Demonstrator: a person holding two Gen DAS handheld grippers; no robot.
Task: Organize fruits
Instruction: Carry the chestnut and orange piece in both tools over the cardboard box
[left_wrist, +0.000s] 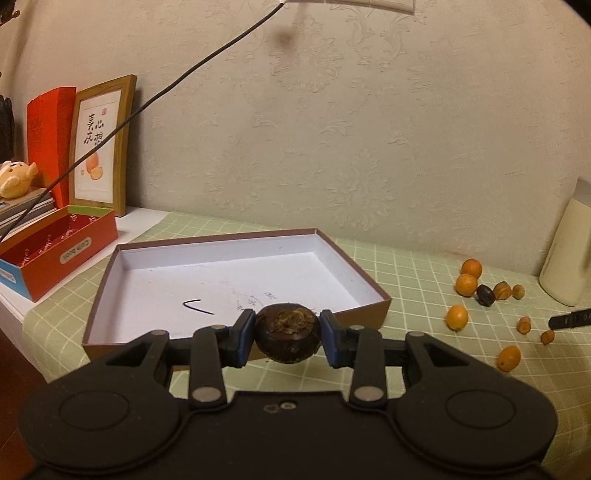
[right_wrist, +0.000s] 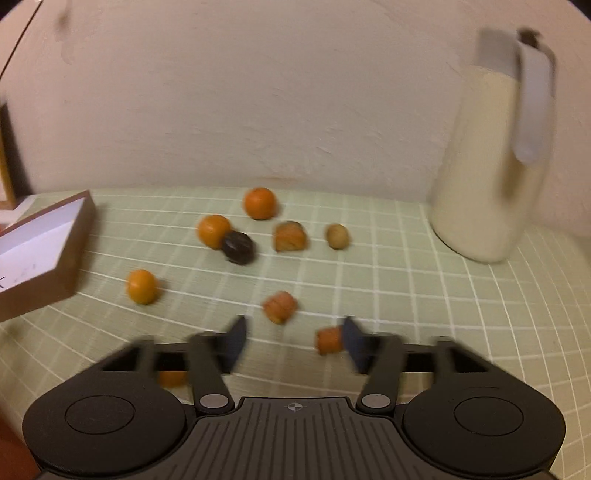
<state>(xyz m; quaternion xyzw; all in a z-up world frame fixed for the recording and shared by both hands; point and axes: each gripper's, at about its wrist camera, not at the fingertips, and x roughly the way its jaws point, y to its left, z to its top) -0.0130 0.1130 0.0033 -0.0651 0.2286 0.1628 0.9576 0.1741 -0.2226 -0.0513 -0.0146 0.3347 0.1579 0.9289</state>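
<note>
My left gripper (left_wrist: 288, 334) is shut on a dark brown round fruit (left_wrist: 288, 332) and holds it above the near edge of an open brown box (left_wrist: 122, 280) with a white inside. Several orange fruits (left_wrist: 466, 285) and one more dark fruit (left_wrist: 485, 294) lie on the green checked cloth to the right. In the blurred right wrist view my right gripper (right_wrist: 293, 341) is open and low over the cloth. A small orange piece (right_wrist: 328, 340) lies against its right finger (right_wrist: 352, 341), another orange piece (right_wrist: 280, 306) just ahead. Orange fruits (right_wrist: 259, 203) and the dark fruit (right_wrist: 239, 247) lie farther off.
A cream jug (right_wrist: 487, 162) stands at the right against the wall. The box corner (right_wrist: 74, 240) shows at left in the right wrist view. A red carton (left_wrist: 59, 247), a framed picture (left_wrist: 99, 144) and a cable (left_wrist: 184, 74) stand left of the box.
</note>
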